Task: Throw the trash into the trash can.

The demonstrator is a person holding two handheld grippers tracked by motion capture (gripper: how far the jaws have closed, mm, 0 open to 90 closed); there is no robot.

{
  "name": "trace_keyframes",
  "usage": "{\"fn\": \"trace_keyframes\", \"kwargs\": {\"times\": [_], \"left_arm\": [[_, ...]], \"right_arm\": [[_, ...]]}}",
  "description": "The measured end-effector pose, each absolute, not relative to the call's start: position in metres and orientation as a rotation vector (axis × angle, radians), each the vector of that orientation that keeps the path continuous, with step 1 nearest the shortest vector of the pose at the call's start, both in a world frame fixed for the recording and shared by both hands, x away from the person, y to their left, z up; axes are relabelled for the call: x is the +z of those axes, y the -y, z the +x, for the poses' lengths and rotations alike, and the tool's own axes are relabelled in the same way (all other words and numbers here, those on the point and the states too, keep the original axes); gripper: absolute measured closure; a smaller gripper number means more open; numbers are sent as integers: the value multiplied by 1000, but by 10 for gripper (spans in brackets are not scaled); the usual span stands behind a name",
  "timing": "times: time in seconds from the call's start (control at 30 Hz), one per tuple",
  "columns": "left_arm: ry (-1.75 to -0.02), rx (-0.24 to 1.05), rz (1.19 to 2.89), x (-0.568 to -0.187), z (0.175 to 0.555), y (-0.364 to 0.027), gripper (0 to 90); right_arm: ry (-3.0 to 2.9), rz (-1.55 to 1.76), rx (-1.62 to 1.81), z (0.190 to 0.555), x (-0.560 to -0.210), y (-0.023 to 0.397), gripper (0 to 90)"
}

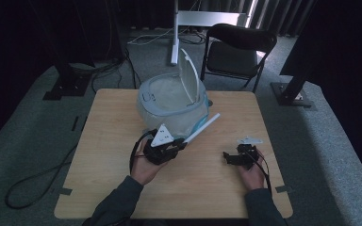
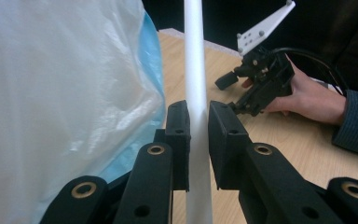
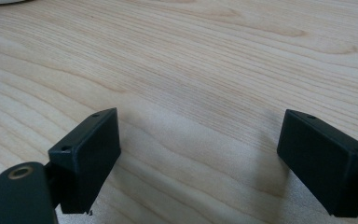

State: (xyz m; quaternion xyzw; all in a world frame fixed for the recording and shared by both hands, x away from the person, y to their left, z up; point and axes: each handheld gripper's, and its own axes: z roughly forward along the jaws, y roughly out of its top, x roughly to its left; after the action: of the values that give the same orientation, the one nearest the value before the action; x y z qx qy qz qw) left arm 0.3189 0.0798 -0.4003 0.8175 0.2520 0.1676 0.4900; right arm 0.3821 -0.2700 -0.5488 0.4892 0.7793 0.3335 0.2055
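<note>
My left tool (image 1: 178, 144) sits just left of the frame's middle in the high view, and it is narrowed onto a thin white stick (image 1: 202, 128). In the left gripper view that stick (image 2: 196, 70) runs straight up the centre of the frame between my two black pads (image 2: 179, 135), one pad on each side of it; whether they truly press it or merely bracket it is hard to say, but I judge it held.

The stick's long axis is what matters. In the high view it points from my left tool up and to the right, rising off the counter (image 1: 122, 141) at a slant, with its free end near the lower right edge of the bin (image 1: 172, 103). That bin, lined with a pale plastic bag (image 2: 65, 93) and with its lid tipped open, stands just above my left tool in the frame, nearly touching it.

My right tool (image 1: 238, 157) rests at the lower right of the counter, well apart from the stick; its pads (image 3: 91, 154) stand wide over bare wood with nothing between them. So the left hand is the nearer one, and I judge the stick has to swing toward the bin's mouth.
</note>
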Motion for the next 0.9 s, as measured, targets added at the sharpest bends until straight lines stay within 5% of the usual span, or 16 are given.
{"fn": "trace_keyframes", "kwargs": {"times": [0.9], "left_arm": [[-709,531,1853,-381,309,-135,787]], "right_arm": [[-2172,1363,929,382,-549,270,121]]}}
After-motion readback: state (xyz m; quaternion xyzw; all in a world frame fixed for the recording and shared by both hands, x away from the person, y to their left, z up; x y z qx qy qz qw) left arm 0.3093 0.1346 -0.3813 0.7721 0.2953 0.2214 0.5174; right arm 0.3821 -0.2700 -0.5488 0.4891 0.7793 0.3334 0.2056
